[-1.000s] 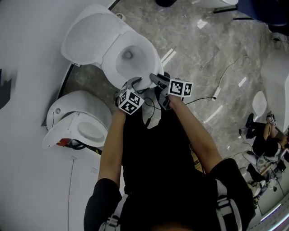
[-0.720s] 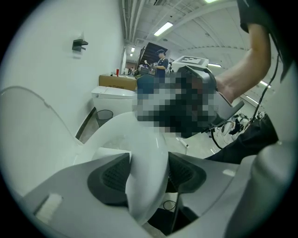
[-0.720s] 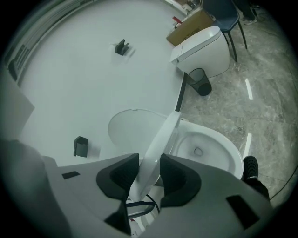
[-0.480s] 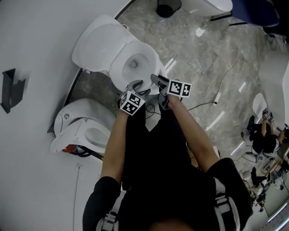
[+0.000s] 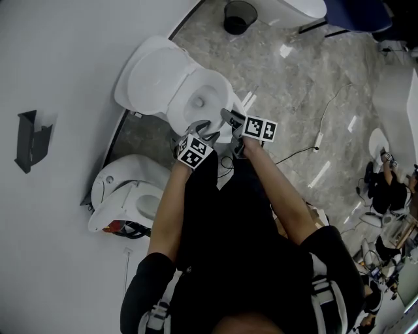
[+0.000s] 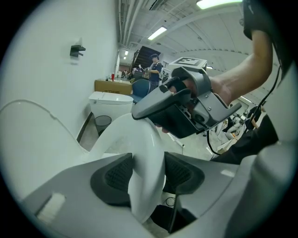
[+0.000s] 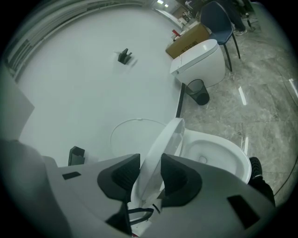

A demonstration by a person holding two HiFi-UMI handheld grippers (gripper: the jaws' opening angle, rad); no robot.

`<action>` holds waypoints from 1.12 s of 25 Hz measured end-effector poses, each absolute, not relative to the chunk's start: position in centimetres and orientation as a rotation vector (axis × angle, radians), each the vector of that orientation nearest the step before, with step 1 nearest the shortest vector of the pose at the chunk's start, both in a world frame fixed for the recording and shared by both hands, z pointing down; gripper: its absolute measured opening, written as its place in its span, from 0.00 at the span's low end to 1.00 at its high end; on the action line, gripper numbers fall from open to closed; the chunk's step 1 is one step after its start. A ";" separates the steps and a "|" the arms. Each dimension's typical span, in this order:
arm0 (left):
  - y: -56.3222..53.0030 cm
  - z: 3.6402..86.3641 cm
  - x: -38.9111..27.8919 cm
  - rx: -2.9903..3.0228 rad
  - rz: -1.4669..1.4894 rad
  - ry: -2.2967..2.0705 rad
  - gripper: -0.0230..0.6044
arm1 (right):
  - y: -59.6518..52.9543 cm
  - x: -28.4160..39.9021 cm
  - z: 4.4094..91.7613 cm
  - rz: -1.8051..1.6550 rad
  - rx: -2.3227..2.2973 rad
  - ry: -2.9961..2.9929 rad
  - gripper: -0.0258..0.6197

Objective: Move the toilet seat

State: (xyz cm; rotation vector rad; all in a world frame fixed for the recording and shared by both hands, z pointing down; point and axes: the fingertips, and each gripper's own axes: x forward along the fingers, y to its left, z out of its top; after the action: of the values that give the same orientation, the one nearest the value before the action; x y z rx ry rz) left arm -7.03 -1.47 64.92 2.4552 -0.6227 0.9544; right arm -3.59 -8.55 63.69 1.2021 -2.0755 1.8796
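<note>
Looking down from my head, a black wall bracket (image 5: pixel 32 140) hangs on the white wall at nine o'clock from my hands. At eight o'clock a second toilet (image 5: pixel 127 189) stands against that wall, with dark cables at its base.

At eleven o'clock is the toilet (image 5: pixel 215 88) in front of me, its lid (image 5: pixel 149 77) leaning back on the wall and the bowl open. The toilet seat (image 7: pixel 160 148) is lifted on edge over the near rim of the bowl, at twelve o'clock, just ahead of my hands.

My left gripper (image 6: pixel 148 172) has the seat's rounded rim between its jaws. The jaws are closing, and both dark pads lie against the white plastic. My right gripper (image 7: pixel 150 179) sits just beside it at three o'clock. It crowds the upper right of the left gripper view. Its jaws are closing too, pads on both faces of the thin seat ring.

A black bin (image 5: pixel 240 16) stands on the marble floor at twelve o'clock beyond the toilet. A blue chair (image 5: pixel 356 13) is at one o'clock. A white cable (image 5: pixel 320 137) trails across the floor at three o'clock.
</note>
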 end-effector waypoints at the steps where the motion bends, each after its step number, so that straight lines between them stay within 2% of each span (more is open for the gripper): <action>1: -1.6 64.7 -7.0 2.460 0.950 -0.621 0.36 | -8.7 -3.6 63.5 1.878 1.214 -2.079 0.23; 14: -4.0 62.8 -10.2 2.443 0.838 -0.653 0.35 | -10.9 -6.7 61.1 1.664 1.309 -2.108 0.26; 28: -6.0 61.3 -13.4 2.458 0.835 -0.725 0.32 | -11.9 -9.8 58.9 1.627 1.277 -2.153 0.26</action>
State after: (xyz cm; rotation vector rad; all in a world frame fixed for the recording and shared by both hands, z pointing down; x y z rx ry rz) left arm -13.40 -6.04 61.31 2.4584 -0.7246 0.8349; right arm -9.83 -11.91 58.90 1.2768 -2.1533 1.6274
